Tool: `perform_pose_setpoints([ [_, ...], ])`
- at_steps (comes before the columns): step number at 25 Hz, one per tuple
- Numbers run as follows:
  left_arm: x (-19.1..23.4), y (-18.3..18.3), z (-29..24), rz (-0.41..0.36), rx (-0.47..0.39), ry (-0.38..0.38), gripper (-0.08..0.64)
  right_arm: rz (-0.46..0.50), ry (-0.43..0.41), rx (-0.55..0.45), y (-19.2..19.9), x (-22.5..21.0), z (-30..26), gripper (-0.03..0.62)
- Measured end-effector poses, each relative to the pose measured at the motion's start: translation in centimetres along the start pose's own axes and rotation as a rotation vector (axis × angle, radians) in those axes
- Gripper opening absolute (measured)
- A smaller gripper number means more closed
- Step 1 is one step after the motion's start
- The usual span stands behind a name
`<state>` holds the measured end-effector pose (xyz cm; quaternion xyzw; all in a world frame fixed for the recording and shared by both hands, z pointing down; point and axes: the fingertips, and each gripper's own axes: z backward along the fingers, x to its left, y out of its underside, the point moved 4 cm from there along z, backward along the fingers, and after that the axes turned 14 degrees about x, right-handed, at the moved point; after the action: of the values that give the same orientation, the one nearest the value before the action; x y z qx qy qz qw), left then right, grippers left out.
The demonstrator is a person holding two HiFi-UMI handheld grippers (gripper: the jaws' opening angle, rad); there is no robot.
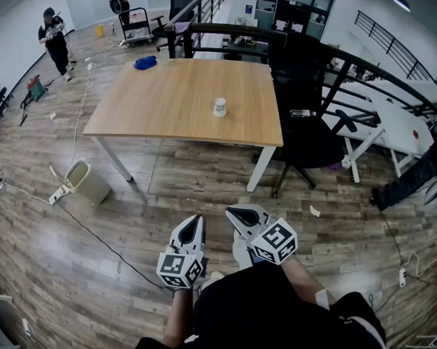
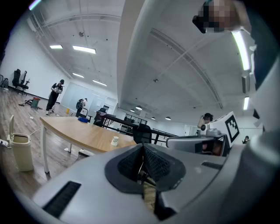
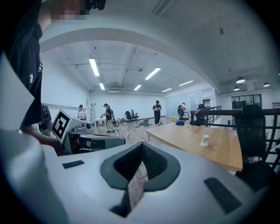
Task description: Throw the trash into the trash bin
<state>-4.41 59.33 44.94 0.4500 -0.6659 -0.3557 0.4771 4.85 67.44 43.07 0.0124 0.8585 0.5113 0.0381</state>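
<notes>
A: Why are both tools tucked at the waist?
B: Likely nothing is picked up yet. The left gripper [image 1: 195,220] and right gripper [image 1: 231,211] are pinched closed and empty, aimed at the table [image 1: 171,96].
A: And the trash?
B: The paper cup [image 1: 220,106] stands right of the tabletop's centre. The trash bin [image 1: 84,182] sits on the floor off its near left corner.

A wooden surface [image 1: 178,96] on white legs is set on a wood-plank floor [image 1: 203,198]; a black office chair [image 1: 307,131] is positioned at its right edge. White walls [image 3: 127,103] are lit by ceiling strip lights [image 3: 94,66].
</notes>
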Motion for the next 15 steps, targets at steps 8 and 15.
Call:
perform_pose_setpoints([
  [8,3.4,-1.9,-5.2,-0.029,0.041,0.021,0.008,-0.048,0.020,-0.035,-1.9,-6.0,-4.5,-0.008],
  [15,9.6,-7.3,-13.3,-0.095,0.077,-0.023,0.008,-0.074,-0.015,-0.060,-5.7,-15.8,-12.2,-0.008],
])
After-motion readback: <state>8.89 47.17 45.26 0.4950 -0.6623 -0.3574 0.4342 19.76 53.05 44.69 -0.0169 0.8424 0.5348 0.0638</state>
